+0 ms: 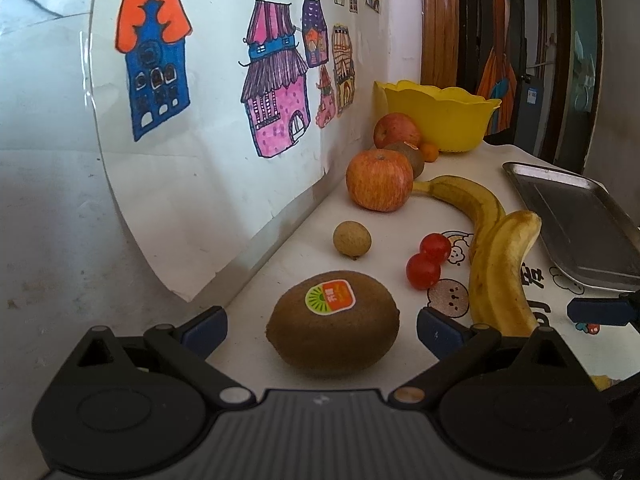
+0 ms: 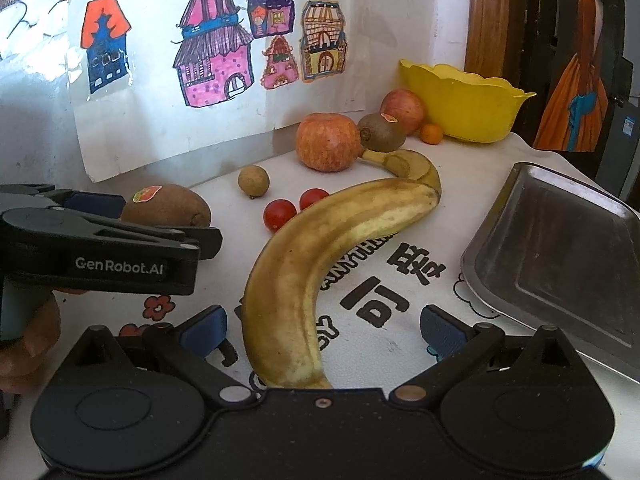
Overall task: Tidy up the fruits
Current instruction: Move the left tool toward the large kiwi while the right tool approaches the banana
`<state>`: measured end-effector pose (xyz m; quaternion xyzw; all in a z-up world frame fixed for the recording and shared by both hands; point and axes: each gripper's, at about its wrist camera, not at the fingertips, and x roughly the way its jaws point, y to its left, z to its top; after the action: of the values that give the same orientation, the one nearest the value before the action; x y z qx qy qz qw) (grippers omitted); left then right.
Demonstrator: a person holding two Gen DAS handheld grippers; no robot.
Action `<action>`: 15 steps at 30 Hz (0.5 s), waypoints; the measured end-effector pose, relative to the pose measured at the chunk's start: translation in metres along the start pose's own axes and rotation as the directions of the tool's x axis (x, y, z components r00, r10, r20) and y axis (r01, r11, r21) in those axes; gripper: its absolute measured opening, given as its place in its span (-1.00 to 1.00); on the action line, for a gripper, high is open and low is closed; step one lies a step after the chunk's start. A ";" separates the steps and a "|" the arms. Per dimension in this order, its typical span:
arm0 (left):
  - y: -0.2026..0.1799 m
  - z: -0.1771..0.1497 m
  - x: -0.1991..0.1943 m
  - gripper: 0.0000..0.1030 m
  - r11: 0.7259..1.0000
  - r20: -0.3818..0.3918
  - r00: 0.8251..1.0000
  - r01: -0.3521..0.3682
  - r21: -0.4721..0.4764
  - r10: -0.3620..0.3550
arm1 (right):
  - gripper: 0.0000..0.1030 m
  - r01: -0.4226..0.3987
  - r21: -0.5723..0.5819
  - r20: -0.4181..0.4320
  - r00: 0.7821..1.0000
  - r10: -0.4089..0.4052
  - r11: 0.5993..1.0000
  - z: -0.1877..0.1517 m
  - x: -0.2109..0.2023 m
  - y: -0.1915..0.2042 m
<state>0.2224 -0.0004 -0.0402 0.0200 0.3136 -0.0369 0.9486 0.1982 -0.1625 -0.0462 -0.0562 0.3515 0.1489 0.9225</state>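
A brown kiwi (image 1: 333,322) with a sticker lies between the fingers of my open left gripper (image 1: 322,326), apart from both pads. In the right wrist view the same kiwi (image 2: 168,206) sits beside the left gripper (image 2: 160,220). A large banana (image 2: 320,272) lies between the fingers of my open right gripper (image 2: 322,328), untouched. Farther back lie a second banana (image 1: 468,196), two cherry tomatoes (image 1: 428,260), a longan (image 1: 352,239), two apples (image 1: 379,185), another kiwi (image 2: 382,131) and a small orange (image 2: 431,133). A yellow bowl (image 1: 444,120) stands at the back.
A metal tray (image 2: 560,256) rests at the right on the white printed tablecloth (image 2: 400,280). The wall at left carries paper drawings of houses (image 1: 208,80). A person's hand (image 2: 36,332) holds the left gripper's handle. A wooden door frame (image 1: 438,20) rises behind the bowl.
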 end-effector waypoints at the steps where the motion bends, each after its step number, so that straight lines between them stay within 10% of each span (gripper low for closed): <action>1: 0.000 0.000 0.001 0.99 1.000 -0.002 1.000 0.000 0.001 0.000 | 0.99 -0.003 -0.001 -0.002 1.000 0.003 1.000 0.000 0.001 0.000; 15: -0.005 0.001 0.004 0.85 1.000 -0.020 1.000 0.021 0.013 -0.021 | 0.87 -0.023 0.003 0.005 1.000 0.023 1.000 0.000 0.002 0.000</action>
<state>0.2257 -0.0057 -0.0422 0.0231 0.3229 -0.0486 0.9449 0.1995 -0.1620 -0.0475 -0.0503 0.3501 0.1591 0.9217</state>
